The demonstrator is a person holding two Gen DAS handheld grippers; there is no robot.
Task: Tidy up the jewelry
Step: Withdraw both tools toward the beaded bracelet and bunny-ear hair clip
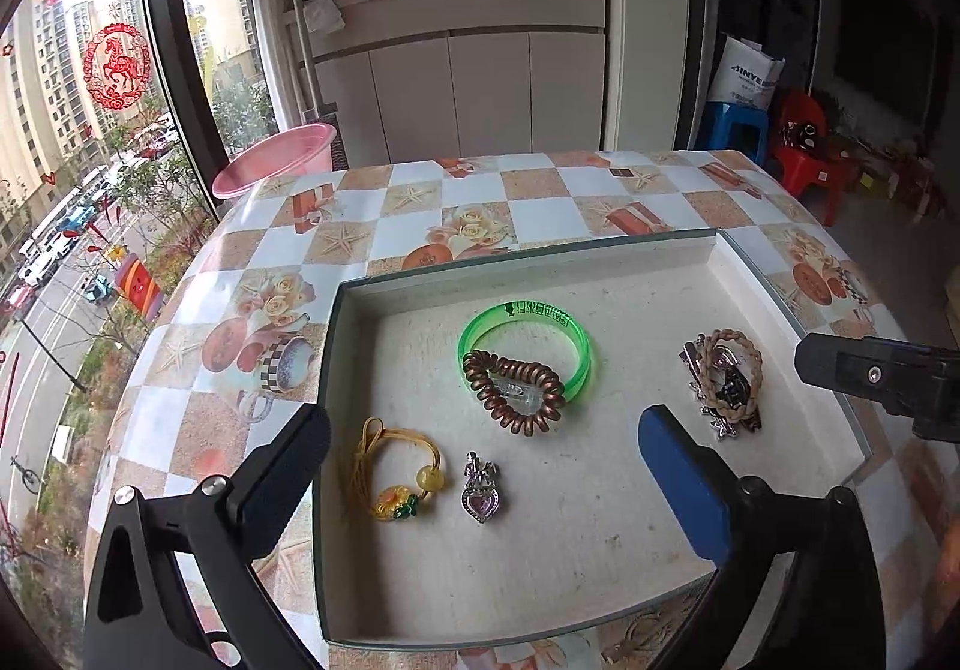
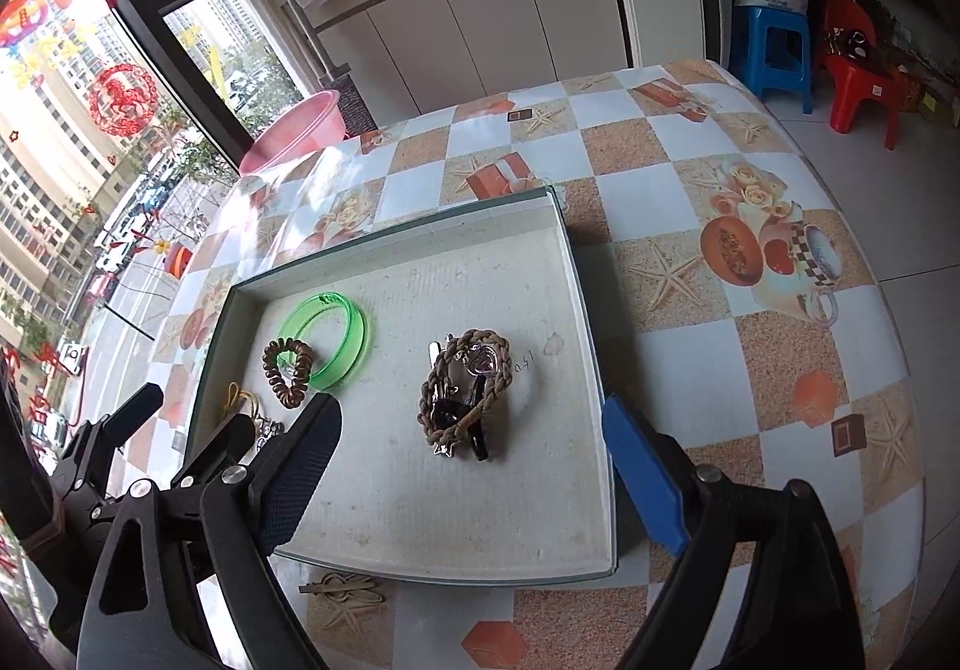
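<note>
Hovering over a shallow tray (image 1: 600,550) on the table (image 1: 528,190), the left claw (image 1: 480,451) stands spread wide and holds nothing; the right claw (image 2: 474,433) is likewise wide apart and empty. Between the left claw's tips lie a heart pendant (image 1: 480,496) and, just toward its black finger, a yellow hair tie (image 1: 399,475). Farther ahead sits a brown coil tie (image 1: 516,391) overlapping a green bangle (image 1: 525,343). A braided band with clips (image 2: 465,391) lies straight ahead of the right claw, its long axis running roughly away from that claw, so the right hand is nearer to it. I judge the sorting nearly done. The tray floor is pale and scuffed; the table wears a glossy checked cloth. Beyond are white cabinets (image 1: 480,88), a pink basin (image 1: 273,160) and a window (image 1: 90,130).
</note>
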